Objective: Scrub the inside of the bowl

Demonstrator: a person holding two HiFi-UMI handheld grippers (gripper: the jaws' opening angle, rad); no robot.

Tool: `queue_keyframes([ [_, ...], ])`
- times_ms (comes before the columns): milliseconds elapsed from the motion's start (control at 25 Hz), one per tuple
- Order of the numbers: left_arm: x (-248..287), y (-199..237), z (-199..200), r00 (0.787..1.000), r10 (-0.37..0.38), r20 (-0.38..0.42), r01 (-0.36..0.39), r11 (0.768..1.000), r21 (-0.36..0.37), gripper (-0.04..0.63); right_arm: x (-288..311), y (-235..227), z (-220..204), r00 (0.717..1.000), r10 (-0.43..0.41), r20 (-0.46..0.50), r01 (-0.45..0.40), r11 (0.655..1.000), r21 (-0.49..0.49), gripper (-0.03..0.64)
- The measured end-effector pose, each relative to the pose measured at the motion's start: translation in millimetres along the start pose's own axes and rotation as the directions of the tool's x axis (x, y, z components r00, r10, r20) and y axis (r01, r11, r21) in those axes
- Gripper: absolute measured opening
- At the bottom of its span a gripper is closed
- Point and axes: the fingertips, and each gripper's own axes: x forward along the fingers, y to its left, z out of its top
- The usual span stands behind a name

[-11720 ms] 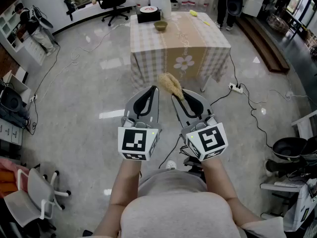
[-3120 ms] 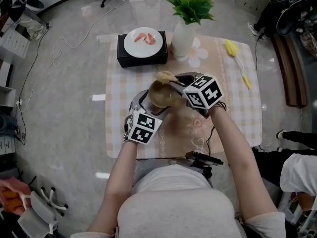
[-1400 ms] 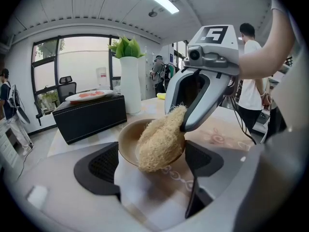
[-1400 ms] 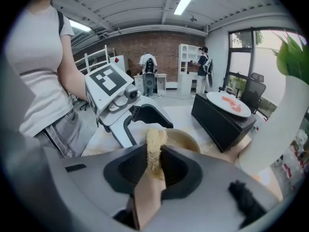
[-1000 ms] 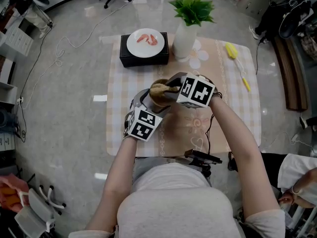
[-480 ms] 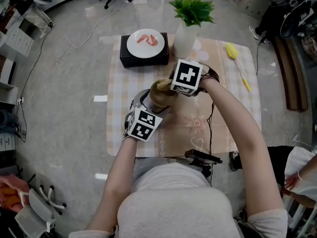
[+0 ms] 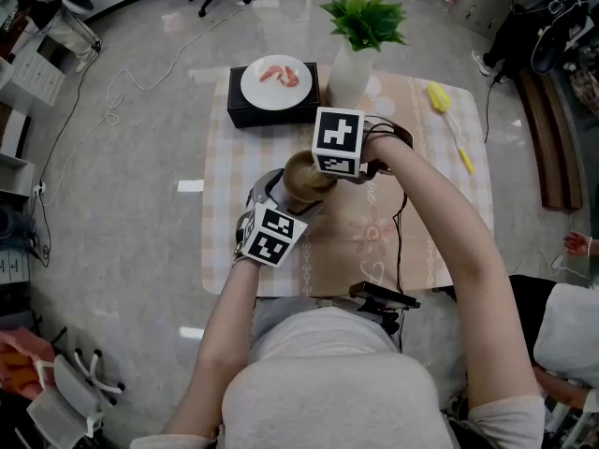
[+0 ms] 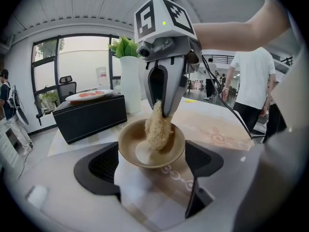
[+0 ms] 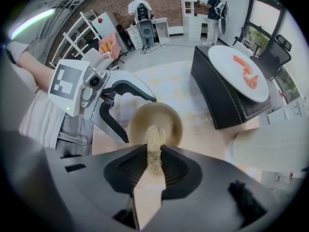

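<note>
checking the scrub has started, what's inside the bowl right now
A tan fibrous scrubber, pinched in the right tool, hangs into the bowl, its end on the bottom beside a pale patch. The spot under the scrubber is covered; nothing else shows inside.

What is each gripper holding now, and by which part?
The right gripper pinches the scrubber by its upper end; the left gripper clamps the bowl by its opposite sides.
</note>
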Motion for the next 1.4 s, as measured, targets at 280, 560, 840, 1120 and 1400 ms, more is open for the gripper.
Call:
queue_keyframes([
  [280, 0.6, 0.1, -0.8, 1.000, 0.000, -0.004, 0.000, 1.000, 0.000, 0.442, 2.8, 25.2, 0.5, 0.990, 0.124, 0.065, -0.126, 0.992, 0.029, 0.086],
  [560, -0.5, -0.5, 0.1, 1.000, 0.000, -0.005, 0.000, 1.000, 0.001, 0.442, 1.3, 32.0, 21.5, 0.977, 0.158, 0.144, -0.168, 0.984, 0.058, 0.086],
  [840, -0.6, -0.7, -0.1, 1.000, 0.001, -0.006, -0.001, 1.000, 0.002, 0.440, 7.5, 13.8, 32.1, 0.971, 0.099, 0.220, -0.145, 0.968, 0.203, 0.086],
  [1120, -0.6, -0.4, -0.7, 1.000, 0.003, -0.006, -0.003, 1.000, 0.006, 0.440, 4.7, -18.1, 27.7, 0.970, -0.022, 0.244, -0.079, 0.915, 0.396, 0.084],
  [1400, 0.3, 0.6, -1.5, 1.000, 0.002, -0.005, -0.002, 1.000, 0.008, 0.440, 5.9, -24.8, 7.8, 0.985, -0.060, 0.162, -0.013, 0.910, 0.415, 0.084],
])
